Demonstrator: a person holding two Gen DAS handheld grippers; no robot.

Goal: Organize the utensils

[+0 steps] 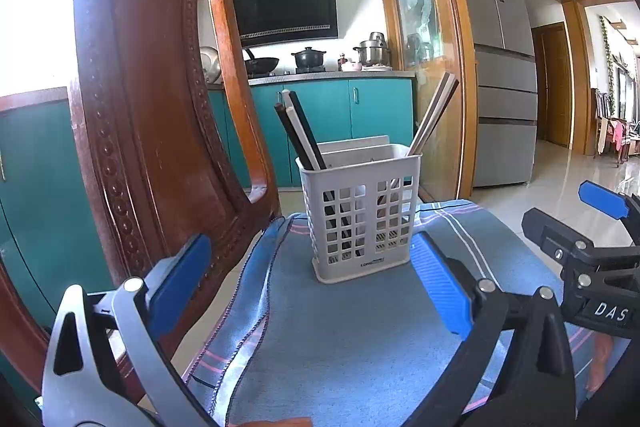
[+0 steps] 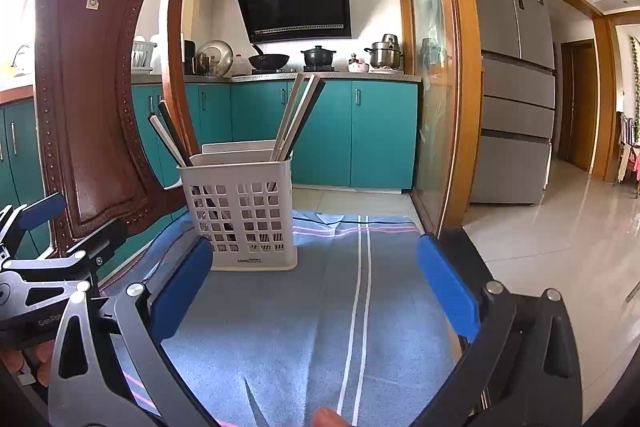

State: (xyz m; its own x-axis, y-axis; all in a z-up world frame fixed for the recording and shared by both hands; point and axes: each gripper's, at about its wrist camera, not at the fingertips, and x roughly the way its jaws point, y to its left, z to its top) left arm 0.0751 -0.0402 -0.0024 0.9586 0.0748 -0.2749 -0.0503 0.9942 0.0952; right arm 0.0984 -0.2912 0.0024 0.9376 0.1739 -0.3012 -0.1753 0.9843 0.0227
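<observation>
front: bare blue cloth (image 2: 280, 327) open up to the utensil holder (image 1: 360, 211) | left: chair back (image 1: 152, 107) crowds in | above holder: chopsticks (image 1: 300, 131) splay outward, middle gap free

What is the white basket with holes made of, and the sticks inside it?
The basket looks like matte moulded plastic: thin even walls and neat square holes. The chopsticks have smooth, straight, squared ends in black and cream; probably plastic or lacquered wood, hard to tell. The cloth underneath looks like soft towelling.
</observation>
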